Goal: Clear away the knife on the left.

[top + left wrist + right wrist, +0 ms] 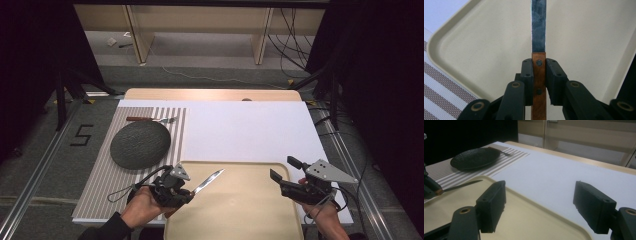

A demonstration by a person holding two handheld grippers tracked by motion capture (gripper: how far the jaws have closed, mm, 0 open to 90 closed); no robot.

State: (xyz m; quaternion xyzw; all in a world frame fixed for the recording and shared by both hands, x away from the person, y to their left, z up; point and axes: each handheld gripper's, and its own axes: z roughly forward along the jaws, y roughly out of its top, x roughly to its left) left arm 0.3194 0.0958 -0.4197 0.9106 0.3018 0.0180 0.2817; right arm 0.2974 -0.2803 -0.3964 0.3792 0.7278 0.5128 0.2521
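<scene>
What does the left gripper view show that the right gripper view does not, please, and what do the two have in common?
Left gripper view alone: the left gripper shut on the knife's wooden handle, its two rivets clear, the blade running straight ahead.

Right gripper view alone: the right gripper with jaws wide apart and nothing between them, the dark plate, the fork behind it, and the white table surface.

Both: the knife, the beige tray and the striped placemat.

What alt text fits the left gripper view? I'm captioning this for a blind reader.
The left gripper has its two black jaws shut on the wooden handle of a knife, whose steel blade points straight up the frame over a beige tray. A striped placemat shows at lower left.
</scene>
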